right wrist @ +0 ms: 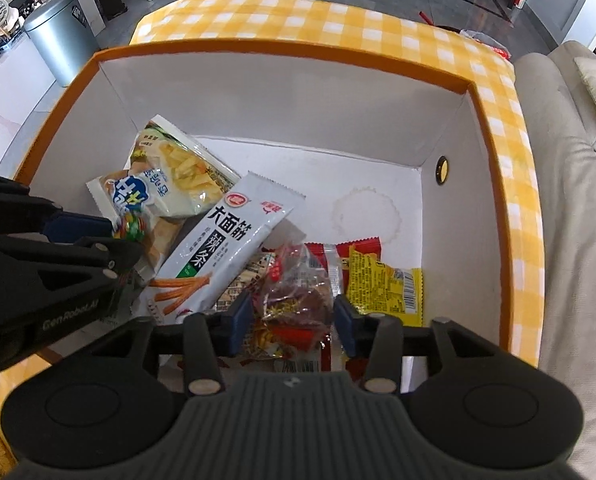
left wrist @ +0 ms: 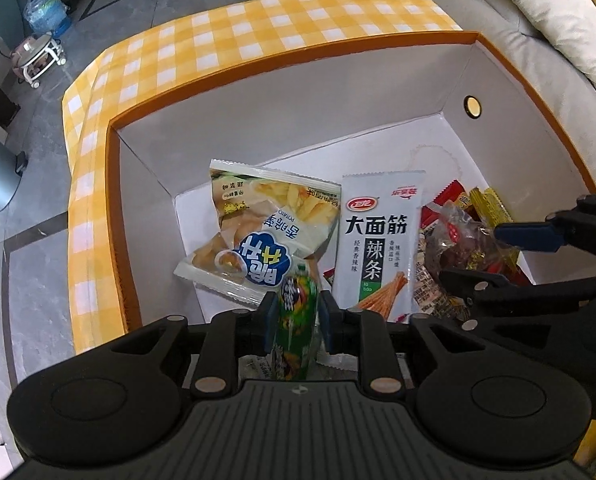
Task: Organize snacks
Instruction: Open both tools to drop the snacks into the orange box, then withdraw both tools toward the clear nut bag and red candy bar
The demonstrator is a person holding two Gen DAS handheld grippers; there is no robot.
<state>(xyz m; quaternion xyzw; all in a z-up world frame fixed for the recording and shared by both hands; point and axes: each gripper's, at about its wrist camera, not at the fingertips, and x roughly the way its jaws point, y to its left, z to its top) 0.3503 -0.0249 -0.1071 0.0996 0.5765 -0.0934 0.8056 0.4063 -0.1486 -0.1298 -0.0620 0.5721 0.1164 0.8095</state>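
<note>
An orange-rimmed white box (left wrist: 298, 92) (right wrist: 278, 92) holds several snack packets. My left gripper (left wrist: 298, 316) points down into it with a green snack packet (left wrist: 296, 320) standing between its blue pads; a thin gap shows at the right pad. My right gripper (right wrist: 294, 320) stands over a clear bag of red-brown snacks (right wrist: 298, 300) with its pads apart on either side, not pressing. A pale potato chips packet (left wrist: 258, 220) (right wrist: 170, 176) and a white spicy-strip packet (left wrist: 377, 240) (right wrist: 234, 236) lie between the two grippers. A yellow packet (right wrist: 381, 284) lies at the right.
The box sits on a yellow checked cloth (left wrist: 258, 32) (right wrist: 337, 20). A beige sofa (right wrist: 569, 200) with a cushion (left wrist: 537, 12) runs along the right. The box's far right floor (right wrist: 377, 184) is bare white. A grey bin (right wrist: 62, 44) stands on the tiled floor.
</note>
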